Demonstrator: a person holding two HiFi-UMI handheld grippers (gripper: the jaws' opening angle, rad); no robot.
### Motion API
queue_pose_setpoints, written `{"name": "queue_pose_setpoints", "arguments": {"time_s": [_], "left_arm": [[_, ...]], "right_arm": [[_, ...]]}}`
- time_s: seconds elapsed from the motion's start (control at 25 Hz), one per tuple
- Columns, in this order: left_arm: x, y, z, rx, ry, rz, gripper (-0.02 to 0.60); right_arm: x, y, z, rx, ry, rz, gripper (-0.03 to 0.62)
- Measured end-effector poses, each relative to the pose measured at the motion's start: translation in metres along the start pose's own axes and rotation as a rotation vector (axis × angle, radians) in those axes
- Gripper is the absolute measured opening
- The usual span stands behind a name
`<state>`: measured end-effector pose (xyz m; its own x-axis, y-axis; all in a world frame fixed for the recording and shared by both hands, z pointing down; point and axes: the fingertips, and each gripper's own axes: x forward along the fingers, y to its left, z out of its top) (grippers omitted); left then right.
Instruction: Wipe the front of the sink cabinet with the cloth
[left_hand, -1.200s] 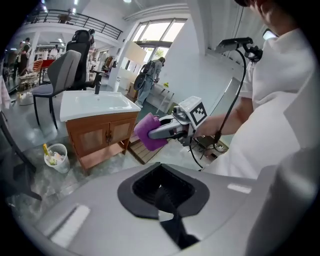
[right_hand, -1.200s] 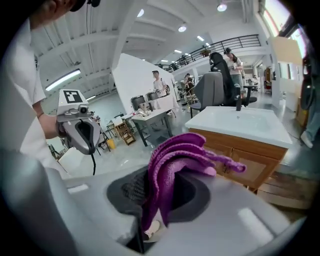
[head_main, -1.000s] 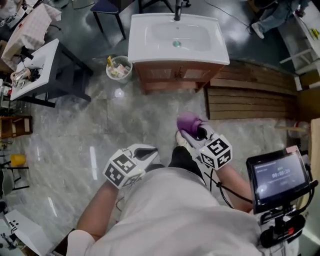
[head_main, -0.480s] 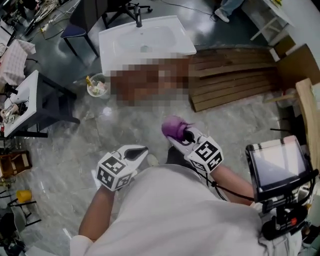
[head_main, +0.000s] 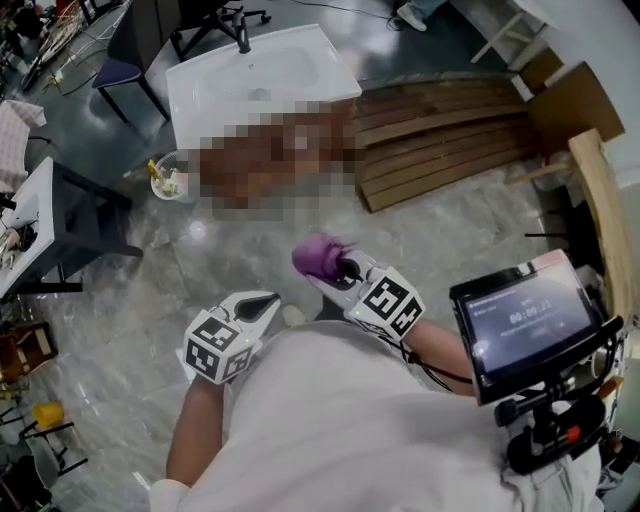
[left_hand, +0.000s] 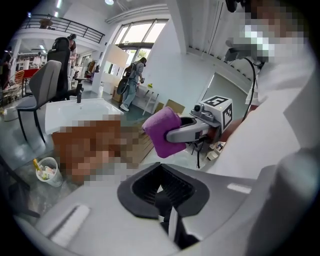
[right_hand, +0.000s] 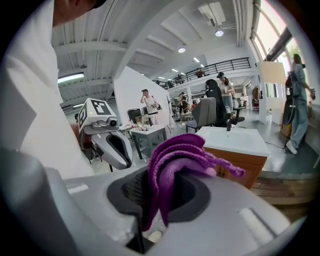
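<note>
While the right gripper (head_main: 337, 268) clamps the folded purple fabric cloth (right_hand: 180, 160) between its jaws, the left gripper (head_main: 262, 303) hangs beside it, jaws pressed together, apparently on nothing. Both are well apart from the brown wooden sink cabinet (right_hand: 241, 160) under its white basin (head_main: 255, 75).

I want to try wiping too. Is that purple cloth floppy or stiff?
Probably floppy: the cloth folds and droops where the right tool pinches it. Likely light too, since one pinch holds it up.
</note>
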<state>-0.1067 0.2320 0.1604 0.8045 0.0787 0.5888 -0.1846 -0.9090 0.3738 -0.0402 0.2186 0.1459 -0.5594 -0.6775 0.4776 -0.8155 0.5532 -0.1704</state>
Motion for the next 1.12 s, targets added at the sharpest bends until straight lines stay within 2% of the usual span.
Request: {"name": "queue_pose_setpoints", "arguments": {"time_s": [0.64,1.12], "left_arm": [[-0.013,0.012,-0.005,-0.026,-0.037,0.043,0.006],[-0.027,0.011,0.016,0.004,-0.099,0.051,0.006]], "right_arm": [[0.014,0.012,0.011,-0.061,0.011,0.034,0.087],[0.014,0.009,0.015,-0.068,0.0,0.025,0.087]]}}
